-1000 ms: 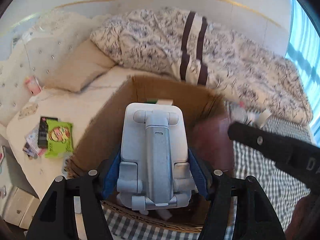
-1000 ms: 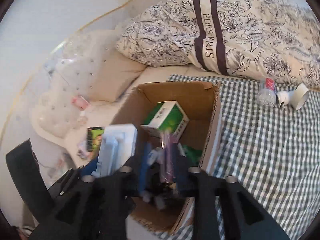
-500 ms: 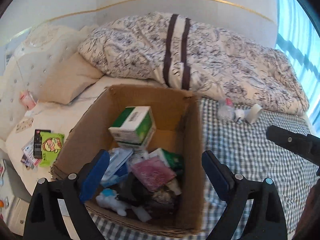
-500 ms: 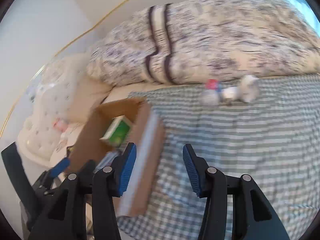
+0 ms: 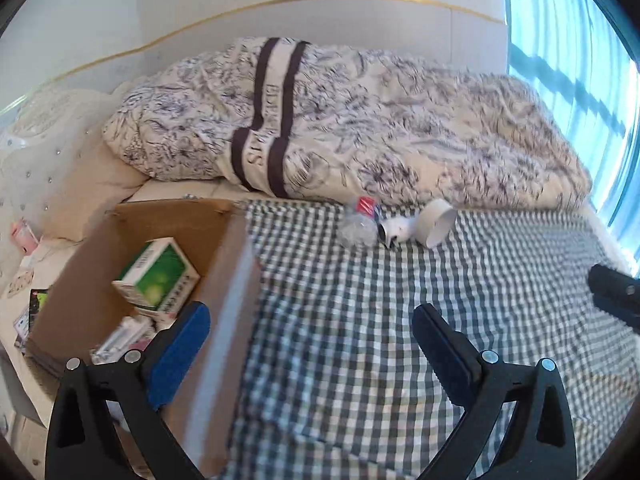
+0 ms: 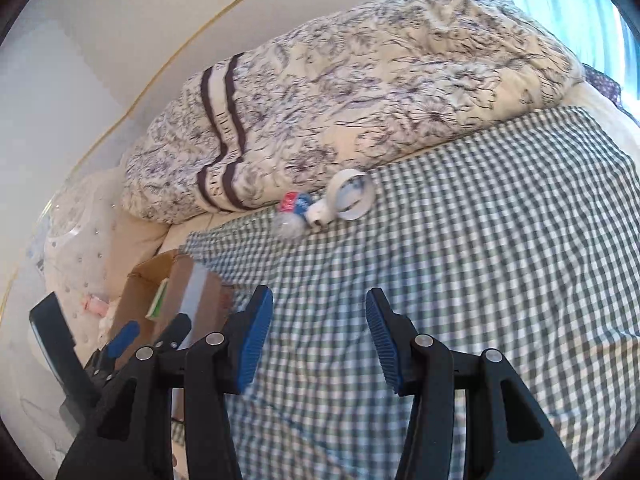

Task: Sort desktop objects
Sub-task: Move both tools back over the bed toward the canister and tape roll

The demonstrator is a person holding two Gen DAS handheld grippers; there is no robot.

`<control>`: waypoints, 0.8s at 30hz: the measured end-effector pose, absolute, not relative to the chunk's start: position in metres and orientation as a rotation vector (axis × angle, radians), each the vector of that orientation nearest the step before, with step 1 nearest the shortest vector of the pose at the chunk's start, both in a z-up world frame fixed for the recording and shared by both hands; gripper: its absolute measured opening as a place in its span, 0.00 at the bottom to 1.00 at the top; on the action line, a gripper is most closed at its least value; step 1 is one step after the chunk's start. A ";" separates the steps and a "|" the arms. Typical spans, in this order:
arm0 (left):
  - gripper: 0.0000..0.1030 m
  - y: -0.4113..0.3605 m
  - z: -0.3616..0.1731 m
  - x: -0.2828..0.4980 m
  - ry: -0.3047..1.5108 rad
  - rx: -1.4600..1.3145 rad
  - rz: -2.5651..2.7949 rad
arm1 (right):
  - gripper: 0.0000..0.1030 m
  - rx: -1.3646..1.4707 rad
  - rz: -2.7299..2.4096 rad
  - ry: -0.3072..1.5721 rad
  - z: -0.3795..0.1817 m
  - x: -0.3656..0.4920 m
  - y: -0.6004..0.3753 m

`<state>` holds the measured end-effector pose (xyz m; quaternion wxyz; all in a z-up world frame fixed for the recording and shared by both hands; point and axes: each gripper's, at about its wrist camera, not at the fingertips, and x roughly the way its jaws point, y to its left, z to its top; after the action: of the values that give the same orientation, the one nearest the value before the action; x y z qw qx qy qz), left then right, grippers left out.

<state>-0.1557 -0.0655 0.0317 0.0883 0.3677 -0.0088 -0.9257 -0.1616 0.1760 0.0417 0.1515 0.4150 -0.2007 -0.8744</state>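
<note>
Cardboard box (image 5: 132,264) sits left of both grippers, left (image 5: 310,344) and right (image 6: 318,334), jaws apart, empty.

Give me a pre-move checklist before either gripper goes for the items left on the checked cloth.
1. Left gripper free: ok, jaws wide apart, nothing between them.
2. Right gripper free: ok, jaws apart, nothing held.
3. Items left to sort: ok, a clear bag, a small white piece and a white ring lie together by the duvet.
4. Whether the three touch: cannot tell, they sit packed close.
5. Path over the cloth to them: ok, nothing lies between.
6. Room in the box: ok, bare cardboard shows behind the green carton.
</note>
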 end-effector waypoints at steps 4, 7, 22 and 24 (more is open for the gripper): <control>1.00 -0.060 0.006 -0.190 0.016 1.141 -2.741 | 0.47 1.228 -2.462 -0.666 0.014 -0.195 0.181; 1.00 -0.059 -0.007 -0.230 0.070 1.146 -2.701 | 0.47 1.242 -2.440 -0.714 0.001 -0.234 0.180; 1.00 -0.063 -0.016 -0.340 0.185 1.306 -2.568 | 0.47 1.497 -2.261 -0.803 -0.005 -0.356 0.162; 1.00 -0.068 -0.023 -0.356 0.190 1.335 -2.541 | 0.47 1.527 -2.244 -0.813 -0.010 -0.369 0.157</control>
<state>-0.3558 -0.0677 -0.0235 0.1324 0.4600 0.0654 -0.8756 -0.3688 0.1567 -0.0104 0.1537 0.5325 -0.2837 -0.7826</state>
